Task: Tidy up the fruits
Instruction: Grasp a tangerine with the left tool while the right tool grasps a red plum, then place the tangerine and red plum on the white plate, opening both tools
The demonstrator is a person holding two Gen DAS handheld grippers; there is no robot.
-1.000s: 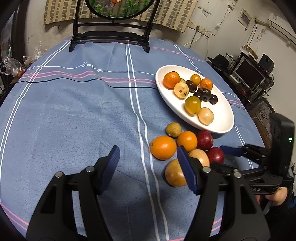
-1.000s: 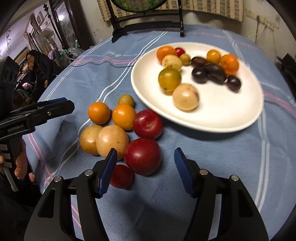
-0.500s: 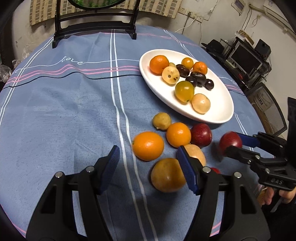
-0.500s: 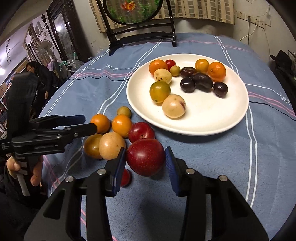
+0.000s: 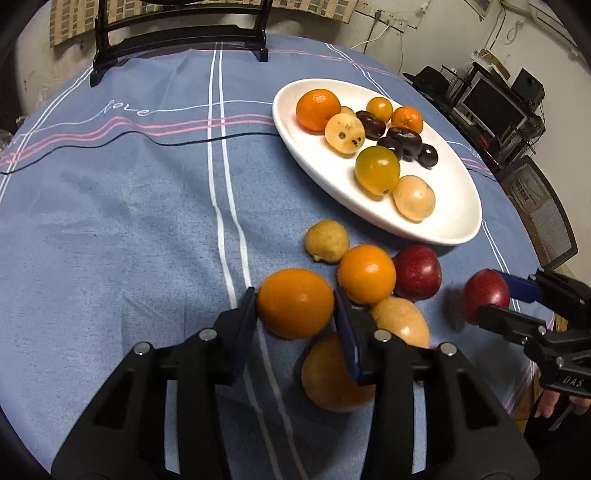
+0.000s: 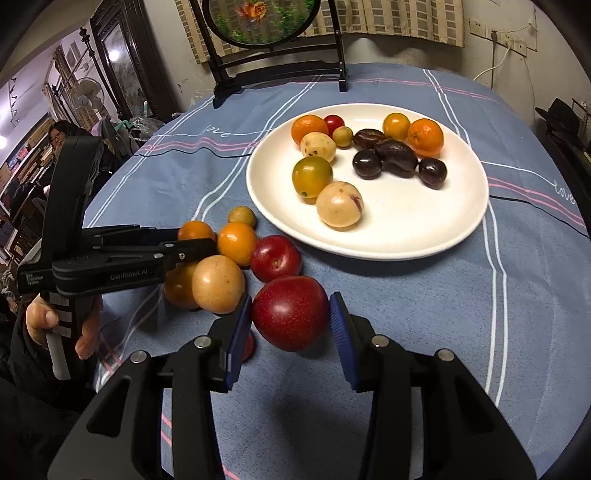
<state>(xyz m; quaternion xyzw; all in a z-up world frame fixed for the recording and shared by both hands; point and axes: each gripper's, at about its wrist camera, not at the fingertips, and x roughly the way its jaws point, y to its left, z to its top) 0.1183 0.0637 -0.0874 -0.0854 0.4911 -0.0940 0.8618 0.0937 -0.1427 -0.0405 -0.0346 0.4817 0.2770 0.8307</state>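
Left gripper [image 5: 295, 306] fingers clamp a round, glossy orange [image 5: 294, 302] near the smooth white plate [image 5: 458, 221]. Right gripper [image 6: 291, 323] fingers hold a speckled red plum [image 6: 291, 312] just before that plate.

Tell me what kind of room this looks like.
Probably a lived-in home, a dining or living room: a round table under a blue tablecloth with a plate of fruit, a decorative screen on a stand, and a monitor on cluttered shelves.
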